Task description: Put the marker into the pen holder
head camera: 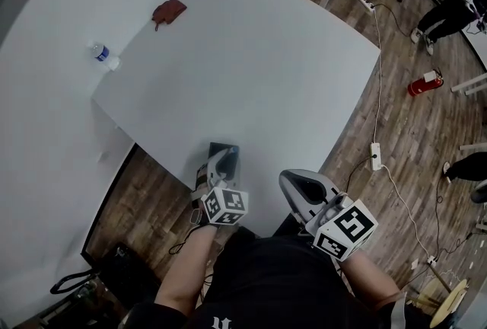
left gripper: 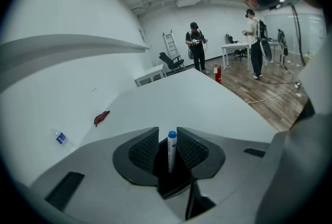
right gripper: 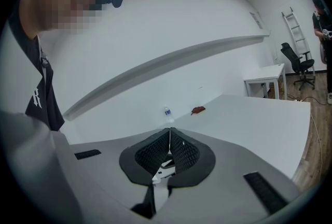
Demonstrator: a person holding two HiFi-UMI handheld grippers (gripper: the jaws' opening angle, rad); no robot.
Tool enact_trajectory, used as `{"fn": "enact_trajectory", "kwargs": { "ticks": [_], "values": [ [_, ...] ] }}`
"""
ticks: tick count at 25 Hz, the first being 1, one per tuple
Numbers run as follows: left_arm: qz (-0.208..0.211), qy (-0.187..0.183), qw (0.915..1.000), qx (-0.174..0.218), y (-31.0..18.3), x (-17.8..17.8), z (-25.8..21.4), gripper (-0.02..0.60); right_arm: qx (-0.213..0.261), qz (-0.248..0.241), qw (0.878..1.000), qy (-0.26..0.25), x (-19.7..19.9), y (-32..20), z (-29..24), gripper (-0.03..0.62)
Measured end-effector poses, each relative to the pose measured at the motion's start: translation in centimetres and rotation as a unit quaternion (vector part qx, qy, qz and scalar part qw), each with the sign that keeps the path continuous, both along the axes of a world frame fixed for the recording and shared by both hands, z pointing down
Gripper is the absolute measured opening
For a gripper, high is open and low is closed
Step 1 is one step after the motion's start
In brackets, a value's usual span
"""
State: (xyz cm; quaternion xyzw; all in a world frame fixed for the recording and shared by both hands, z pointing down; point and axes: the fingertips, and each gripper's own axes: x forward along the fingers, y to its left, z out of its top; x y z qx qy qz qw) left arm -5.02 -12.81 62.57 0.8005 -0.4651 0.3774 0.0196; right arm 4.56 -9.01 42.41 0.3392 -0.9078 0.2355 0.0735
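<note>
A white marker (left gripper: 171,153) with a blue cap stands upright in a dark square pen holder (left gripper: 174,186) at the near edge of the white table (head camera: 251,68). My left gripper (left gripper: 167,129) flanks the marker's top. Its jaws stand slightly apart, wider than the marker, which rests against the right pad with a dark gap on the left. In the head view the left gripper (head camera: 221,161) hangs over the pen holder (head camera: 228,148). My right gripper (head camera: 300,186) floats off the table's near edge. The right gripper (right gripper: 169,129) is shut with nothing between its pads.
A red pouch (head camera: 169,12) lies at the table's far left. A small water bottle (head camera: 103,55) stands beyond the left edge. On the wood floor to the right are a red fire extinguisher (head camera: 424,82), cables and a power strip (head camera: 375,156). People stand at the back right.
</note>
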Motion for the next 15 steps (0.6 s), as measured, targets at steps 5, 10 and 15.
{"fn": "enact_trajectory", "kwargs": {
  "ticks": [5,10,15],
  "values": [
    [-0.001,0.026,0.9994,0.023,0.3,0.2,-3.1,0.089,0.005,-0.001,1.0,-0.001,-0.8,0.2,0.3,0.015],
    [0.01,0.047,0.9975,0.053,0.9,0.8,-7.1,0.061,0.013,-0.004,1.0,0.0,-1.5,0.6,0.1,0.017],
    [0.005,0.093,0.9924,0.08,1.8,1.0,-11.4,0.02,0.026,-0.007,1.0,0.004,-2.1,1.2,-0.2,0.015]
  ]
}}
